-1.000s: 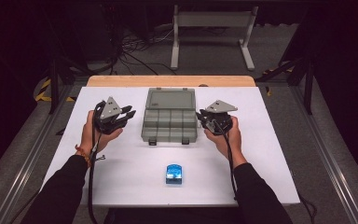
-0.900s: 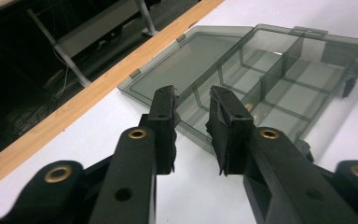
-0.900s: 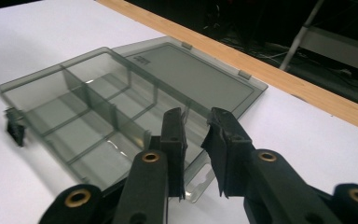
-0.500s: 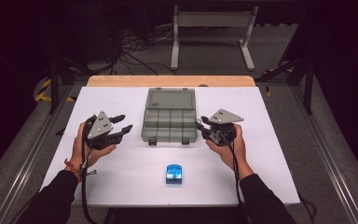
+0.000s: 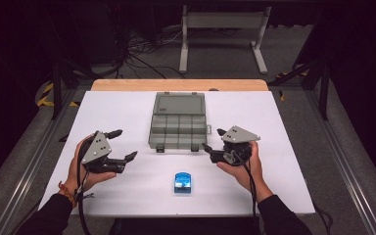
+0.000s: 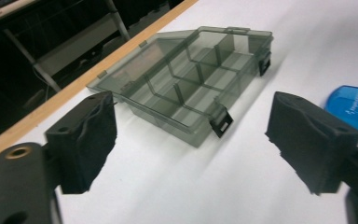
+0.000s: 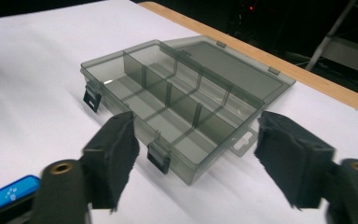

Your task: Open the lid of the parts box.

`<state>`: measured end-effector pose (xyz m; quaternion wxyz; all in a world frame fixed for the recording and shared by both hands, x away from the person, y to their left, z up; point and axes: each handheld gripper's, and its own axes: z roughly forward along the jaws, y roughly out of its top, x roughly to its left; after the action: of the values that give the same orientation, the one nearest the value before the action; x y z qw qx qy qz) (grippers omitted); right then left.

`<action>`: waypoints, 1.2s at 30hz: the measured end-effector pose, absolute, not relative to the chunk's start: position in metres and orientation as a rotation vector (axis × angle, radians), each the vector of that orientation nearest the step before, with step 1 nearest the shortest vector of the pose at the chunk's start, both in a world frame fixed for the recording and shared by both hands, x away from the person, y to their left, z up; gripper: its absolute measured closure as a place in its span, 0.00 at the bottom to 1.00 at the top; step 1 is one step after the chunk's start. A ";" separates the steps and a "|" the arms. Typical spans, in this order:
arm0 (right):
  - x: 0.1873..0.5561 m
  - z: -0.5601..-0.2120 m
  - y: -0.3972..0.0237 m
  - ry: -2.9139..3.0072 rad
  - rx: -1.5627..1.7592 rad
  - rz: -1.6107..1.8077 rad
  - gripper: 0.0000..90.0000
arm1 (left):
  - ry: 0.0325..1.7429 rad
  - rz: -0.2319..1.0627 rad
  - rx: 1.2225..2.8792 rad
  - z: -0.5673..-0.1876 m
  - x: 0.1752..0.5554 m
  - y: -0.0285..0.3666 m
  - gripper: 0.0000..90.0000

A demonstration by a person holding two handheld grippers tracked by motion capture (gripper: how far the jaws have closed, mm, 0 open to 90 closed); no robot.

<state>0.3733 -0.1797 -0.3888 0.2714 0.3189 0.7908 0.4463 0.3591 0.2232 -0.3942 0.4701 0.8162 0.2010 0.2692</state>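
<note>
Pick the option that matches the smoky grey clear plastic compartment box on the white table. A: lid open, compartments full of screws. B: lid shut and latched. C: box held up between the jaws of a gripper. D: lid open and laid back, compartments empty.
D: the smoky grey clear plastic compartment box lies on the white table with its lid folded back, and its divided compartments are bare.

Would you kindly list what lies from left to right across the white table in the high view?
Left gripper, open → small blue plastic box → right gripper, open. The grey translucent compartment case, lid open, lies farther back, between the grippers.
</note>
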 end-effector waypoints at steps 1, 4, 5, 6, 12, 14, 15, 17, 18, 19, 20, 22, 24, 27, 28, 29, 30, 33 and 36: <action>0.371 -0.390 -0.179 2.131 0.865 1.195 0.25 | 0.494 0.654 1.994 -0.396 0.357 0.224 0.16; 0.366 -0.394 -0.178 2.136 0.879 1.167 0.17 | 0.500 0.640 2.001 -0.402 0.352 0.227 0.10; 0.365 -0.396 -0.177 2.146 0.881 1.160 0.15 | 0.501 0.638 2.006 -0.405 0.349 0.228 0.09; 0.363 -0.398 -0.177 2.152 0.881 1.144 0.14 | 0.500 0.629 2.013 -0.406 0.348 0.229 0.07; 0.347 -0.408 -0.172 2.196 0.875 1.138 0.12 | 0.503 0.604 2.010 -0.415 0.335 0.236 0.05; 0.345 -0.409 -0.171 2.203 0.873 1.134 0.12 | 0.516 0.594 2.003 -0.417 0.332 0.238 0.05; 0.341 -0.411 -0.171 2.206 0.872 1.141 0.12 | 0.522 0.591 2.001 -0.419 0.330 0.239 0.05; 0.335 -0.413 -0.169 2.224 0.863 1.132 0.12 | 0.530 0.583 2.011 -0.424 0.326 0.242 0.05; 0.332 -0.414 -0.169 2.226 0.864 1.137 0.12 | 0.535 0.574 2.012 -0.426 0.323 0.244 0.05; 0.329 -0.415 -0.169 2.231 0.876 1.145 0.12 | 0.537 0.566 2.015 -0.428 0.322 0.244 0.05; 0.327 -0.416 -0.168 2.236 0.872 1.140 0.12 | 0.541 0.557 2.016 -0.430 0.319 0.245 0.05; 0.323 -0.419 -0.167 2.244 0.876 1.133 0.12 | 0.543 0.547 2.032 -0.435 0.314 0.245 0.05; 0.320 -0.422 -0.165 2.269 0.873 1.114 0.12 | 0.534 0.548 2.047 -0.437 0.310 0.245 0.05; 0.314 -0.424 -0.163 2.274 0.876 1.110 0.12 | 0.521 0.552 2.048 -0.437 0.306 0.246 0.05; 0.313 -0.425 -0.163 2.276 0.875 1.106 0.12 | 0.515 0.559 2.049 -0.437 0.305 0.245 0.05; 0.312 -0.426 -0.163 2.278 0.877 1.101 0.12 | 0.509 0.562 2.048 -0.436 0.305 0.245 0.05; 0.311 -0.427 -0.163 2.283 0.887 1.104 0.12 | 0.502 0.566 2.051 -0.436 0.305 0.244 0.05; 0.307 -0.429 -0.160 2.292 0.889 1.091 0.12 | 0.501 0.563 2.047 -0.435 0.305 0.245 0.05; 0.305 -0.430 -0.157 2.302 0.880 1.093 0.12 | 0.502 0.568 2.046 -0.435 0.305 0.245 0.05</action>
<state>0.3050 -0.1573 -0.4301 0.2210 0.3184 0.8328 0.3953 0.3048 0.2450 -0.4350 0.4615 0.8319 0.2042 0.2308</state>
